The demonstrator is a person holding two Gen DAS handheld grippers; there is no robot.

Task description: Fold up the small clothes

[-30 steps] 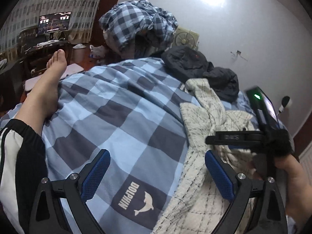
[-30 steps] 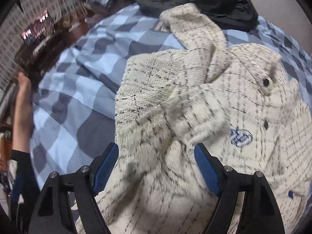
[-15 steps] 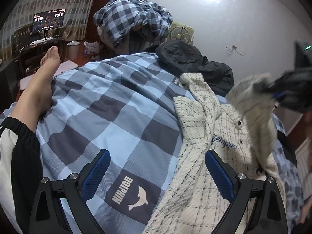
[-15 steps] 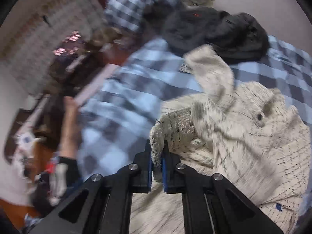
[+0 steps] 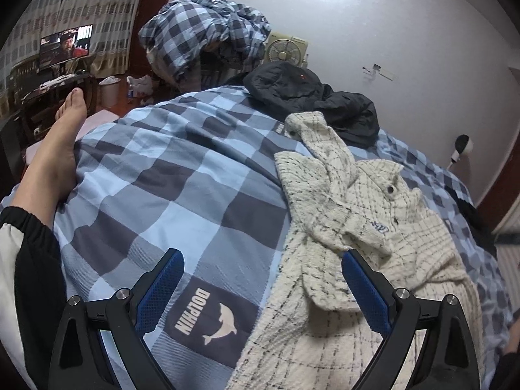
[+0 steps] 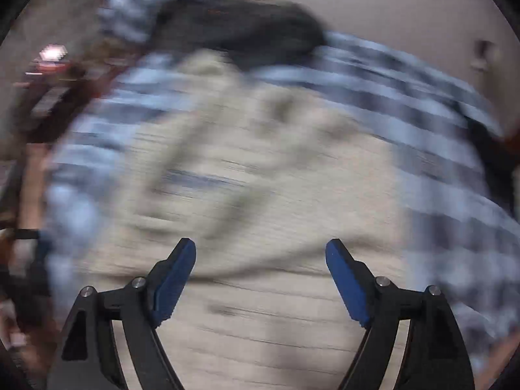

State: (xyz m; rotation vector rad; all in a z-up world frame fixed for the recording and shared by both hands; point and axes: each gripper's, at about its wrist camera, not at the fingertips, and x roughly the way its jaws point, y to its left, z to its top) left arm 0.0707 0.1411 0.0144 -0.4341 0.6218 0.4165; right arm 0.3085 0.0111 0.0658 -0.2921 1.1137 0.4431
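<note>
On the checked bedspread (image 5: 182, 175) at right of frame, the cream shirt (image 5: 364, 227) is lying part-folded, sleeve crossing its front, while the left gripper (image 5: 261, 287) is hovering spread and the right gripper (image 6: 260, 279) is opening, both holding nothing.

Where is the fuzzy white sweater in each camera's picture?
Left wrist: the white sweater lies on the right, running down to the bottom edge beside the dolphin patch.
Right wrist: the white sweater fills the blurred middle.
Shared landmark: the black jacket beyond it on the checked blanket.
</note>
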